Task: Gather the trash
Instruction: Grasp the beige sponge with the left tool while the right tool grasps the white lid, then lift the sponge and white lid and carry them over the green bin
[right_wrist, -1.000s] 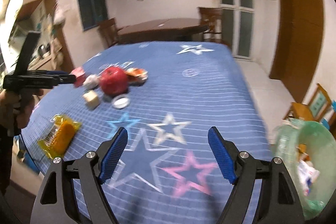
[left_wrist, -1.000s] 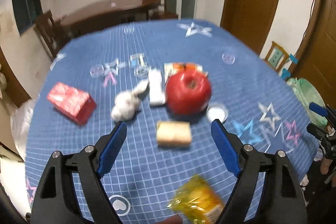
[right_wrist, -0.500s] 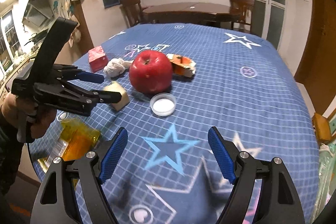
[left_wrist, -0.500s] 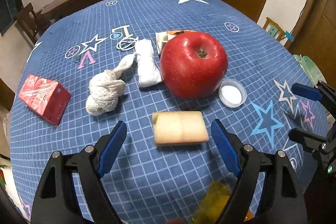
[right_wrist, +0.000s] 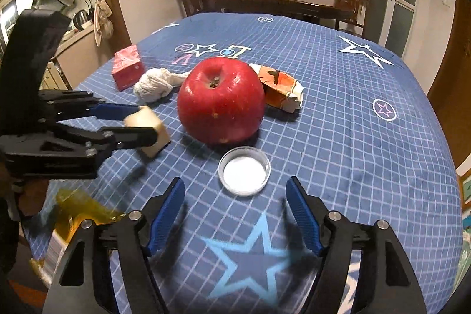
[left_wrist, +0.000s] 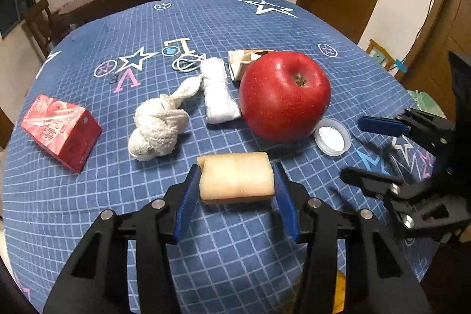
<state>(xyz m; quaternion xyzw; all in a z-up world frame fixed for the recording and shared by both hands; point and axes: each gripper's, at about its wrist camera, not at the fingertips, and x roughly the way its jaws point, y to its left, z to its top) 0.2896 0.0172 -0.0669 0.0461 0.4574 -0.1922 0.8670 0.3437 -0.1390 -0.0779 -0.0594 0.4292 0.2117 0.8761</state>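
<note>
The left gripper (left_wrist: 237, 181) has just been closing, and its blue pads now press on both ends of a pale yellow sponge block (left_wrist: 235, 177), which it grasps low on the blue star-patterned tablecloth (left_wrist: 265, 19). Seen from the right wrist camera, that gripper (right_wrist: 132, 122) reaches in from nine o'clock with the sponge block (right_wrist: 148, 125) pinched between its fingers. From the sponge in the left wrist view, a big red apple (left_wrist: 284, 96) sits at one o'clock, close by; a white bottle cap (left_wrist: 332, 136) lies at two o'clock, just beside the apple's base. A knotted off-white rag (left_wrist: 157, 130) rests at ten o'clock, a folded white cloth (left_wrist: 219, 91) at twelve, and a red carton (left_wrist: 60, 131) lies well apart at nine o'clock. The right gripper (right_wrist: 235, 214) has also been narrowing its jaws, yet they stand released with nothing between them; the bottle cap (right_wrist: 244, 169) lies on the cloth just ahead of its fingertips, at twelve o'clock, untouched. Beyond the cap stands the apple (right_wrist: 220, 102), and at one o'clock from the apple lies a crumpled orange-and-white wrapper (right_wrist: 281, 89), touching or nearly touching it. A yellow packet (right_wrist: 73, 217) lies blurred at the table's edge, at nine o'clock from the right gripper.
</note>
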